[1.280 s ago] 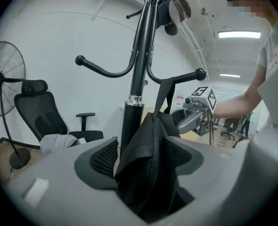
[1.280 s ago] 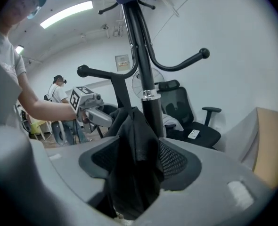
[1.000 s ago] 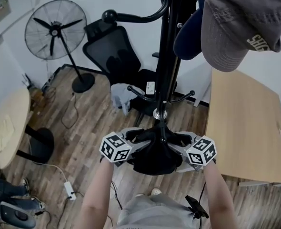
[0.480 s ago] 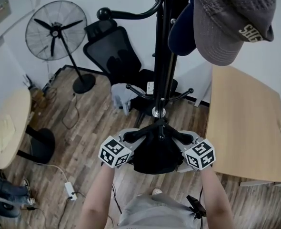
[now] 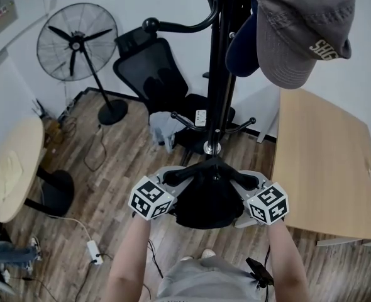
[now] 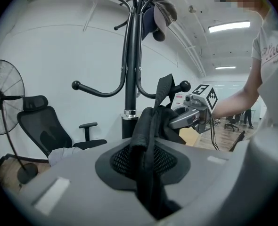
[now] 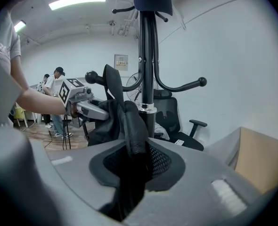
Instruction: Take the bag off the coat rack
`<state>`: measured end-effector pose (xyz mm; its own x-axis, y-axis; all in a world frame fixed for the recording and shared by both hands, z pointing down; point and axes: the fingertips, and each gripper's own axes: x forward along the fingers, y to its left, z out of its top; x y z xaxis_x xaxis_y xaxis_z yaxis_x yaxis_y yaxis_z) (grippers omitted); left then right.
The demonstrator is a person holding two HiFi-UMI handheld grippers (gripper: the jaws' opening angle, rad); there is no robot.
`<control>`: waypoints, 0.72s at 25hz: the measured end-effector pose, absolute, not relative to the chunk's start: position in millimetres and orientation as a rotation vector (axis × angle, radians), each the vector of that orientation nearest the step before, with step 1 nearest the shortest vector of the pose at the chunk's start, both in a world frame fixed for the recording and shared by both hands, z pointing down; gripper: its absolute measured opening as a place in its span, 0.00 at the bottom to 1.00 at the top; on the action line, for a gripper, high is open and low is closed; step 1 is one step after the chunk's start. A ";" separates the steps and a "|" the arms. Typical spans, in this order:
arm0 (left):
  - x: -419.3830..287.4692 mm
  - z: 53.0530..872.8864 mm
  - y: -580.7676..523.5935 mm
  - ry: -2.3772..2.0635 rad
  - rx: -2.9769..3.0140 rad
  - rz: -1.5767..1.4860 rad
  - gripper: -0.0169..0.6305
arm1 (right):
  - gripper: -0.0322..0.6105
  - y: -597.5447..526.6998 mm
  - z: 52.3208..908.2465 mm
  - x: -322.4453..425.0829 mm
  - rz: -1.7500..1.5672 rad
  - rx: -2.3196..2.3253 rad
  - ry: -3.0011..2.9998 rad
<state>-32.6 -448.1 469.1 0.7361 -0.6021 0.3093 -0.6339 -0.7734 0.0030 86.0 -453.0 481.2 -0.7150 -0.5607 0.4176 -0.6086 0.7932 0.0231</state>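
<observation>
Both left gripper [image 5: 173,187] and right gripper [image 5: 245,192] are clamped on the bag [image 5: 205,201], its strap [image 6: 164,86] seemingly on the coat rack [image 5: 218,74], so I must lift it off

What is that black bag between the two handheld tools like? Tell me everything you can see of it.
The black bag looks like soft, dark fabric, bunched and slumped, held low beside the coat rack pole. A thick padded strap folds over its top, and a flat webbing strap rises toward one of the lower hooks. The left gripper and right gripper each pinch its fabric between their fingers, one from either side.
</observation>
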 end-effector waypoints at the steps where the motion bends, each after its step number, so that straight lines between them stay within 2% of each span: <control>1: -33.1 466.2 -446.7 -1.009 2.827 0.447 0.16 | 0.16 -451.2 478.3 85.6 0.158 0.886 -2.574; 18: -30.9 440.8 -408.3 -0.924 2.905 0.482 0.16 | 0.16 -402.2 453.3 88.5 0.114 1.064 -2.538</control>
